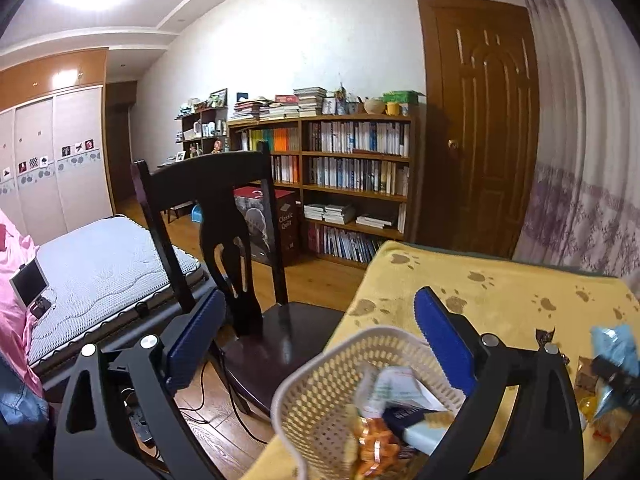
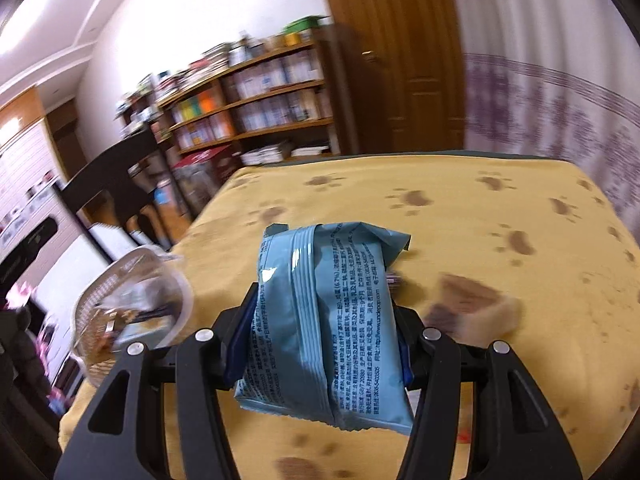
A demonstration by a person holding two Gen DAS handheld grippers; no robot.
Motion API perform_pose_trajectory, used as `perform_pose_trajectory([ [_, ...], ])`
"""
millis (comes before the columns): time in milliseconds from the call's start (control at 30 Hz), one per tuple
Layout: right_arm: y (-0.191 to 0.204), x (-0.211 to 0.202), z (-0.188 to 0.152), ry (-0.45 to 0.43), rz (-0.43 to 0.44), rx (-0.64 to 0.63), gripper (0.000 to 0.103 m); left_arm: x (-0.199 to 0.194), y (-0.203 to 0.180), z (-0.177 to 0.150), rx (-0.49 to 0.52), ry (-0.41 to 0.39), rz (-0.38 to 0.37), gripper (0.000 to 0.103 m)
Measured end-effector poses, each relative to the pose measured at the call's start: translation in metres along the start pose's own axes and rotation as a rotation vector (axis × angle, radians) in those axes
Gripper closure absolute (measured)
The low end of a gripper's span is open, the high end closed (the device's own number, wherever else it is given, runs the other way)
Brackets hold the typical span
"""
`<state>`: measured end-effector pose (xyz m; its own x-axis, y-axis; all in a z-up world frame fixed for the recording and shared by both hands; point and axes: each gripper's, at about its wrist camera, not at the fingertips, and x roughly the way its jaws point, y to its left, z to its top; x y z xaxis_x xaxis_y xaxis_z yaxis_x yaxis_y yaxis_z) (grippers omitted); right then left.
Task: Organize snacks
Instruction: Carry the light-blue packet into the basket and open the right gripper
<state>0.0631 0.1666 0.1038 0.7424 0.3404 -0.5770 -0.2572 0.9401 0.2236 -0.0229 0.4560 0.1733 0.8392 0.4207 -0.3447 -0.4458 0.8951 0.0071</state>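
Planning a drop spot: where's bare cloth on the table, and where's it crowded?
Free: the far half of the yellow cloth, up to the curtain edge. Crowded: near-left by the basket; near-right around loose snacks. The right claw holds a blue packet.

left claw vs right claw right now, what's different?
The left claw is open and holds nothing, while the right claw is shut on a blue snack packet. The left claw sits at the white basket with its rim between its fingers; the right claw hangs above the yellow cloth, with the basket off to its left. Both have blue pads on black frames.
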Motion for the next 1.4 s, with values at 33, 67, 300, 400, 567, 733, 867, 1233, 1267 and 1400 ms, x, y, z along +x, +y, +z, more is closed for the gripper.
perform_pose_trajectory([
  [33, 0.014, 0.003, 0.001, 0.010, 0.025, -0.019, 0.048, -0.001, 0.005, 0.002, -0.008, -0.003, 0.001, 0.006],
  [67, 0.024, 0.005, 0.001, 0.016, 0.043, -0.032, 0.048, -0.001, 0.008, 0.003, -0.013, -0.005, 0.001, 0.006],
  [300, 0.104, 0.013, 0.001, 0.058, 0.166, -0.147, 0.048, -0.004, 0.034, 0.010, -0.066, -0.025, 0.019, 0.006],
  [400, 0.133, 0.022, 0.002, 0.082, 0.192, -0.185, 0.048, -0.004, 0.043, 0.011, -0.084, -0.028, 0.027, 0.006],
  [567, 0.173, 0.039, 0.006, 0.128, 0.229, -0.221, 0.048, -0.008, 0.054, 0.013, -0.116, -0.035, 0.024, 0.006],
  [733, 0.203, 0.064, 0.007, 0.202, 0.273, -0.229, 0.043, -0.007, 0.061, 0.015, -0.143, -0.038, 0.018, 0.006],
  [867, 0.212, 0.069, 0.002, 0.217, 0.287, -0.246, 0.033, -0.005, 0.066, 0.015, -0.158, -0.032, 0.012, 0.006],
  [1233, 0.206, 0.051, 0.005, 0.197, 0.344, -0.206, 0.034, -0.004, 0.074, 0.016, -0.176, -0.034, 0.018, 0.006],
  [1267, 0.210, 0.051, 0.004, 0.197, 0.341, -0.219, 0.035, -0.004, 0.076, 0.016, -0.182, -0.034, 0.019, 0.006],
  [1400, 0.226, 0.065, -0.007, 0.238, 0.333, -0.282, 0.051, -0.005, 0.079, 0.015, -0.197, -0.036, 0.017, 0.006],
])
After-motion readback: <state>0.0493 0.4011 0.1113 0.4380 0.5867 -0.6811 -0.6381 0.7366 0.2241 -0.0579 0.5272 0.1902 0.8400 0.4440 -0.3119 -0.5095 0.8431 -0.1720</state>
